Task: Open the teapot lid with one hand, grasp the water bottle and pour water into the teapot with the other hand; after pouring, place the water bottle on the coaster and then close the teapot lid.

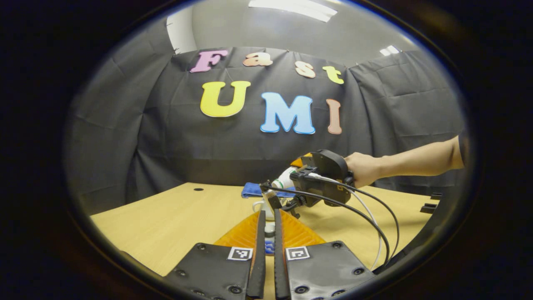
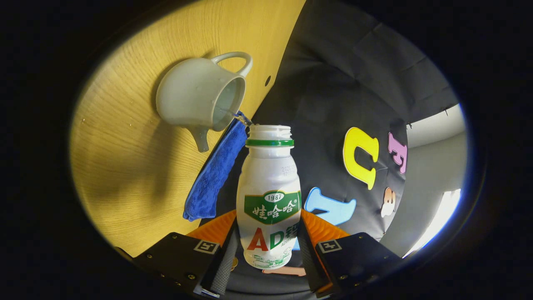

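Over the open teapot (image 2: 200,93), right tongs (image 2: 268,246) pinching tilted water bottle (image 2: 270,196), trickling.

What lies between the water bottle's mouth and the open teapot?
In the right gripper view, a thin stream of water bridges the gap from the water bottle mouth to the teapot opening; a blue cloth lies behind.

The water bottle (image 2: 269,196) is white plastic with a green neck ring and a green-and-red label, uncapped, tipped on its side with its mouth at the teapot's rim; a thin stream of water runs from it into the pot. The teapot (image 2: 195,98) is pale grey-white ceramic with a loop handle and short spout, lid off, standing on the wooden worktop (image 2: 125,175) near its far edge.
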`<state>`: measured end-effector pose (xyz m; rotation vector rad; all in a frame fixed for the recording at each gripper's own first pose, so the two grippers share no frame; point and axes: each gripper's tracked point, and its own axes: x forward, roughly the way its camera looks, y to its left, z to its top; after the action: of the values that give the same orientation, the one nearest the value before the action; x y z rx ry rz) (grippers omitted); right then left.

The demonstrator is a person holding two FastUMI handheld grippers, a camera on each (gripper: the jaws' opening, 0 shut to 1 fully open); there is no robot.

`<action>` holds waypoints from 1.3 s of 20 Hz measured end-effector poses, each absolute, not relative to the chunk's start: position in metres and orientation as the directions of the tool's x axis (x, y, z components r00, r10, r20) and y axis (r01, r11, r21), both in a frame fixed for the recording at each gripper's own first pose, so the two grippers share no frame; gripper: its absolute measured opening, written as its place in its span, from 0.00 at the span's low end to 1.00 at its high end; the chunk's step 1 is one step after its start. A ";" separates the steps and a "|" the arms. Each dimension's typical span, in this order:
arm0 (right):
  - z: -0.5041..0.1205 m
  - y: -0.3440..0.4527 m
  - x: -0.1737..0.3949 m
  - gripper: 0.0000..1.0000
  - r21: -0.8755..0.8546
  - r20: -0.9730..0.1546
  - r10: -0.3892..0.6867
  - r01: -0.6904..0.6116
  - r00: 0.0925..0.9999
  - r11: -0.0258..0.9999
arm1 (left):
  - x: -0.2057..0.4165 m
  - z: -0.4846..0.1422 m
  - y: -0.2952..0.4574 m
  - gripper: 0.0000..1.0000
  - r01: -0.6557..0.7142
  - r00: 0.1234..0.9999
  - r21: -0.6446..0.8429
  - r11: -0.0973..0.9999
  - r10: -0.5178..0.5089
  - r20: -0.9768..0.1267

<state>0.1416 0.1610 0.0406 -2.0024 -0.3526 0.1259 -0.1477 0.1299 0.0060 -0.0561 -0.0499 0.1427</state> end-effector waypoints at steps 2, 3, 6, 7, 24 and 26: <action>0.042 0.163 0.141 0.71 -0.882 0.068 0.309 0.202 0.948 -0.426 | -0.147 0.006 0.132 0.19 -0.144 0.988 -0.062 0.988 0.147 0.049; 0.043 0.164 0.141 0.71 -0.877 0.068 0.313 0.206 0.947 -0.433 | -0.147 0.007 0.134 0.19 -0.141 0.988 -0.067 0.988 0.145 0.050; 0.044 0.169 0.140 0.71 -0.861 0.073 0.328 0.226 0.942 -0.457 | -0.148 0.004 0.145 0.15 -0.149 0.987 -0.110 0.983 0.155 0.042; 0.044 0.170 0.140 0.71 -0.856 0.075 0.332 0.232 0.940 -0.463 | -0.148 0.005 0.147 0.19 -0.152 0.987 -0.120 0.981 0.158 0.042; 0.044 0.176 0.136 0.71 -0.813 0.096 0.361 0.282 0.928 -0.510 | -0.152 0.013 0.140 0.15 -0.151 0.986 -0.083 0.985 0.156 0.061; 0.047 0.179 0.137 0.71 -0.813 0.105 0.371 0.295 0.923 -0.502 | -0.153 0.014 0.140 0.15 -0.154 0.985 -0.078 0.985 0.159 0.065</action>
<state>0.1369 0.1790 0.0469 -2.1304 -0.4731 0.1017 -0.1530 0.1400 0.0140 -0.0728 -0.0713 0.1571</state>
